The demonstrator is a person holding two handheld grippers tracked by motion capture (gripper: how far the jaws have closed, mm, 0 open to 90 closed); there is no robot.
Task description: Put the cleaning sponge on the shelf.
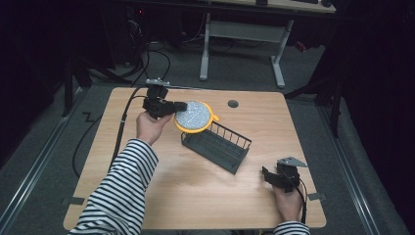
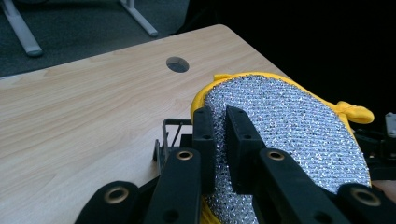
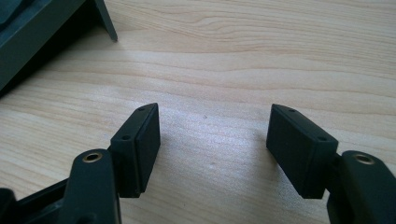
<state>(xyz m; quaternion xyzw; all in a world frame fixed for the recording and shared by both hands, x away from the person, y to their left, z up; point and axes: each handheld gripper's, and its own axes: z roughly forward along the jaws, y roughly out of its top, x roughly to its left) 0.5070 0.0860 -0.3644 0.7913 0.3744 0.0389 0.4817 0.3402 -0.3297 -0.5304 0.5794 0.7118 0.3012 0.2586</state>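
Left gripper (image 1: 172, 106) clamped on the edge of a round yellow scrubbing pad (image 1: 194, 116) with a glittery silver face, jaws pinching it from both sides. Pad held up off the bench (image 1: 147, 196), tilted, just above the far end of a dark wire rack (image 1: 218, 145) near mid-bench. Right gripper (image 3: 212, 140) low over bare wood at the near right corner, jaws spread wide, nothing between them. Round cable hole (image 1: 233, 104) in the bench just beyond the pad.
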